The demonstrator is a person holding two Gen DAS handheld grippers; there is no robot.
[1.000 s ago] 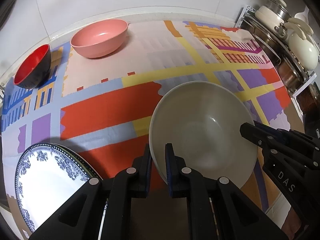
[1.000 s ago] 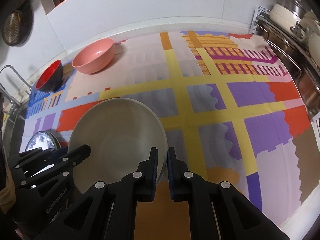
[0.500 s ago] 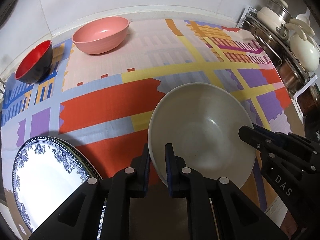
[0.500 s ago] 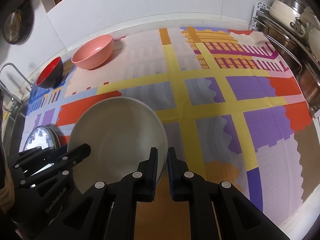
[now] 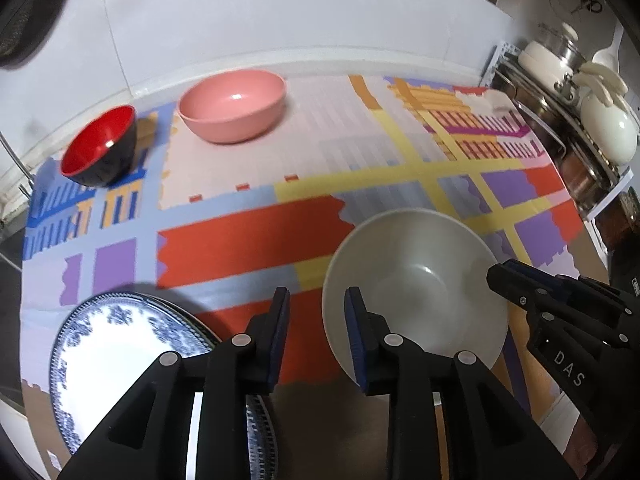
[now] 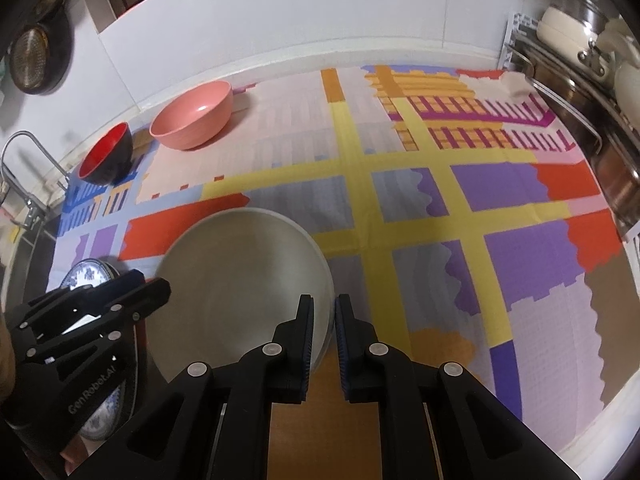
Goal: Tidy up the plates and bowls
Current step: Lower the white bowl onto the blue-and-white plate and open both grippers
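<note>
On the table (image 5: 248, 216), two bowls sit at the far left; a large bowl (image 5: 416, 280) lies nearer, a plate (image 5: 120, 344) to its left.

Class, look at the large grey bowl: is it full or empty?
Empty. The grey bowl shows a bare, smooth inside down to its base in both wrist views; nothing lies in it.

You work at a counter covered by a patterned mat (image 6: 420, 200) in yellow, purple, red and grey blocks. Behind it runs a white wall (image 5: 300, 12), glossy and evenly lit. To your right stands a metal rack (image 5: 560, 128) stacked with pots and cream-coloured cookware. On your left a round strainer (image 6: 34, 60) hangs on the wall above a curved metal tap (image 6: 24, 160).
</note>
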